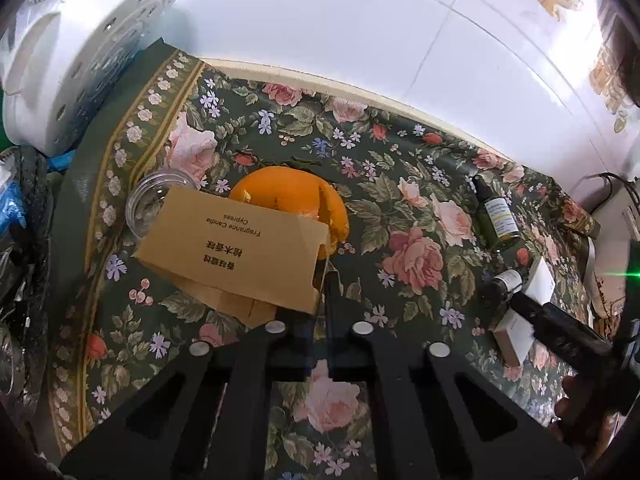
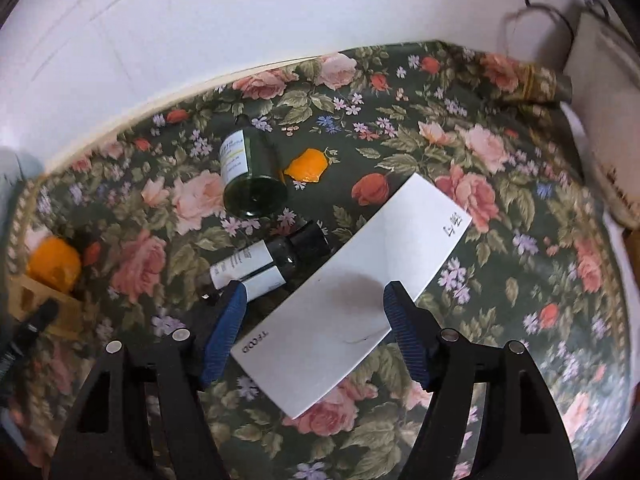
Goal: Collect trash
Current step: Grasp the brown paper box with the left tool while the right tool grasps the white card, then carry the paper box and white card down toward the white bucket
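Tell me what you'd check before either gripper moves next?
1. Left gripper shut on the brown cardboard box: ok, pinching its end.
2. Right gripper open wide enough for the white box: ok, the box lies between its fingers.
3. Pads pressing on the white box: not ok, not yet gripped.
4. Space beside the white box: not ok, the small dark bottle lies right beside one finger.
5. Orange peel free of the brown box: cannot tell, the box hides part of it.
6. Black bag open: cannot tell.
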{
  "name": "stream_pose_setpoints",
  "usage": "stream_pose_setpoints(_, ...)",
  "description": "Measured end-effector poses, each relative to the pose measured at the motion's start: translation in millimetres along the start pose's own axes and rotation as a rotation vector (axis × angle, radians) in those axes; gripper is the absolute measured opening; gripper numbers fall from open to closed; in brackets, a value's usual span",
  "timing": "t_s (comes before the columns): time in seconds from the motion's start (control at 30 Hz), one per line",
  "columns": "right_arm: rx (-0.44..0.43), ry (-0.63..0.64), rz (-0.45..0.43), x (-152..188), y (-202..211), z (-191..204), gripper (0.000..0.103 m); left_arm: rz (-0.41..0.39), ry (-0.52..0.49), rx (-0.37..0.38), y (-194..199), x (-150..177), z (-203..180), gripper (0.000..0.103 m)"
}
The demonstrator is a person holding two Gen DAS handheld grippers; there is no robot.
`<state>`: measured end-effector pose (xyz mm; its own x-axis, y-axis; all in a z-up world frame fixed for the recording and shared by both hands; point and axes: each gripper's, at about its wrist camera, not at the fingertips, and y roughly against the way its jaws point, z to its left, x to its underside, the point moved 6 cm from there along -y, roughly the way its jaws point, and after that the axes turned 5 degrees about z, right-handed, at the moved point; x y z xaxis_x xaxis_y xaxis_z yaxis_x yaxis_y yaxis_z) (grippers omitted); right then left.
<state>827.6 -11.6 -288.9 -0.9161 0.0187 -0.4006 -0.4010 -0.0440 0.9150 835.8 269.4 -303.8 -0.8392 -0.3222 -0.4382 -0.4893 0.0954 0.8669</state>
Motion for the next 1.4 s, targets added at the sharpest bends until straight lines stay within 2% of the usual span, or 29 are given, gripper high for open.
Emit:
stream_pose_setpoints(0.13, 0.127, 0.1, -0.007, 10, -1, -4, 0.068, -0.006, -0.012, -0.004, 15, 6, -2, 0.0)
stream_pose_setpoints(0.27, 0.156, 0.115, 0.005, 22, 1, -20, 0.068, -0.01, -0.016, 0.001, 32, 16, -7, 0.0)
stream_pose_setpoints(0.43, 0.117, 0.037, 0.054, 42, 2, -59, 0.068, -0.021, -0.057, -0.005, 57, 33, -21, 0.0)
stream_pose_setpoints(0.6, 0.051, 0.004, 0.063, 41, 4, -86, 0.067, -0.008, -0.09, 0.008, 70, 46, -38, 0.0)
stream_pose_setpoints(0.63, 0.034, 0.002, 0.059, 38, 5, -89, 0.066, -0.005, -0.095, 0.012, 71, 48, -42, 0.0)
stream_pose_setpoints(0.67, 0.023, -0.001, 0.054, 38, 5, -90, 0.061, -0.002, -0.098, 0.014, 72, 50, -45, 0.0)
stream_pose_setpoints(0.7, 0.007, -0.003, 0.053, 35, 5, -91, 0.051, 0.001, -0.101, 0.018, 73, 52, -49, 0.0)
stream_pose_setpoints(0.87, -0.028, -0.01, 0.063, 37, 5, -93, 0.049, 0.006, -0.12, 0.038, 80, 59, -72, 0.0)
stream_pose_setpoints(1.1, -0.096, 0.051, -0.012, 58, 64, -101, 0.049, -0.044, -0.143, 0.048, 112, 73, -110, 0.0)
stream_pose_setpoints(1.4, -0.205, 0.164, -0.136, 79, 157, -114, 0.049, -0.151, -0.084, 0.03, 177, 123, -151, 0.0)
